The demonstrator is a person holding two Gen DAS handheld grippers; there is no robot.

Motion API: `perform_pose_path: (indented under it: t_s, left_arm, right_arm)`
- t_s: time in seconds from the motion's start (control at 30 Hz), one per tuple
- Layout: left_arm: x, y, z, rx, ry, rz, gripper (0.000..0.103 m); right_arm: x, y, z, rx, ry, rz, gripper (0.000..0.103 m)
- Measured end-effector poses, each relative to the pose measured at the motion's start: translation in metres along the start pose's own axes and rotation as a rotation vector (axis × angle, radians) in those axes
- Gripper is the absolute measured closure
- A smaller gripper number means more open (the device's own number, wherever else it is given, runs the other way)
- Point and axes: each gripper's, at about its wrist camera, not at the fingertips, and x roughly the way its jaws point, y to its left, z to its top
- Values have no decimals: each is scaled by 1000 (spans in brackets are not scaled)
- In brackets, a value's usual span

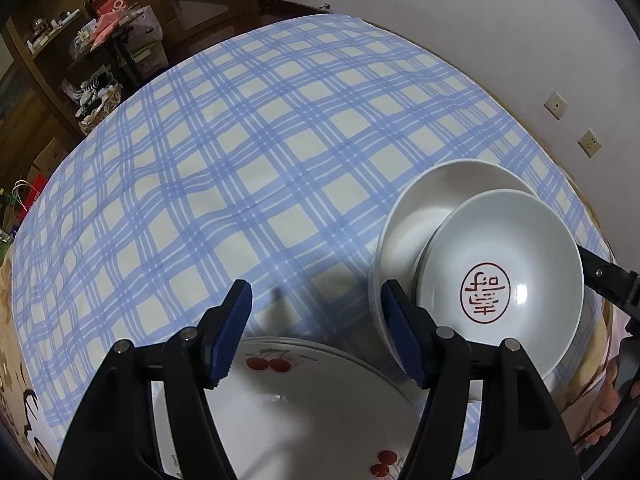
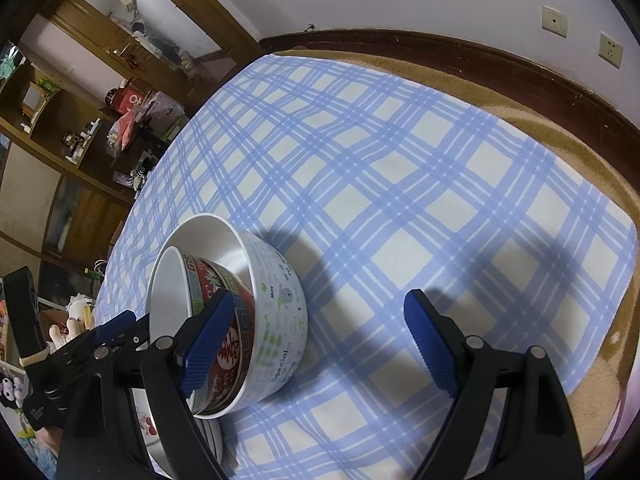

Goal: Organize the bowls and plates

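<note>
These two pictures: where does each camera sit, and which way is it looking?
Left wrist view: sits on the left gripper, looking steeply down at a cherry plate and nested bowls; its open blue-padded fingers show.
Right wrist view: sits on the right gripper, looking down at the nested bowls; its wide-open fingers show.
Shared: checked tablecloth, bowls, wall sockets.
</note>
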Motion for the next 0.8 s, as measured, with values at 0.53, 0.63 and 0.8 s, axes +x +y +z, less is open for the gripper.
perform_pose_path:
  t_s: [0.53,0.63,0.8]
  left_arm:
    - [12,-11,12,-9,77,-13,67]
    - [14,-14,14,-14,86,-37,79]
    - [18,-10,13,-67,88,-93,88]
  right_arm:
    - [13,24,3,-91,48,-14,64]
    - [14,25,5,-92,65,-12,68]
    - [18,30,7,-106,93,-7,75]
